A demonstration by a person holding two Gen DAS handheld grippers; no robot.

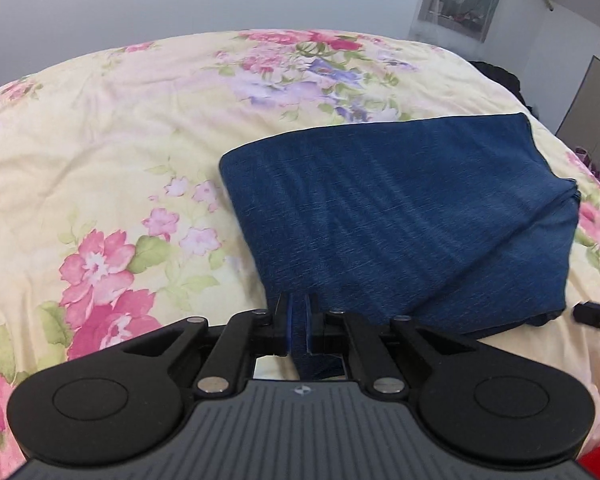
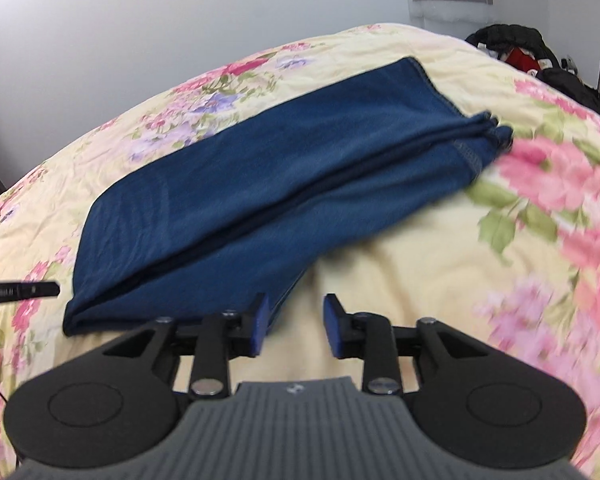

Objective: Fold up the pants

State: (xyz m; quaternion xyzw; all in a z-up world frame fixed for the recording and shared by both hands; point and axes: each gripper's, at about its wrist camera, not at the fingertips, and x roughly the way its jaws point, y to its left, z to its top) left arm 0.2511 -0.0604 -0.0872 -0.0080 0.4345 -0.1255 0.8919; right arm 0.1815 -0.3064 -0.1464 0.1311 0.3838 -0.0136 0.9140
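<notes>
The left tongs (image 1: 299, 322) are clamped nearly together, while the right tongs (image 2: 296, 322) stand parted, nothing between them.

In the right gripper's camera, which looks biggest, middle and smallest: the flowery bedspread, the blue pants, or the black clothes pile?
1. Flowery bedspread
2. Blue pants
3. Black clothes pile, though it lies farthest away, so it may only look small.

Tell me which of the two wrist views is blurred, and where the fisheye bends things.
Right wrist view: motion-smeared, worst on the floral bedspread at right; blue pants soft-edged. Left wrist view: sharp, pants weave crisp. Both: the bed's far edge bows into an arc; corners vignette dark.
</notes>
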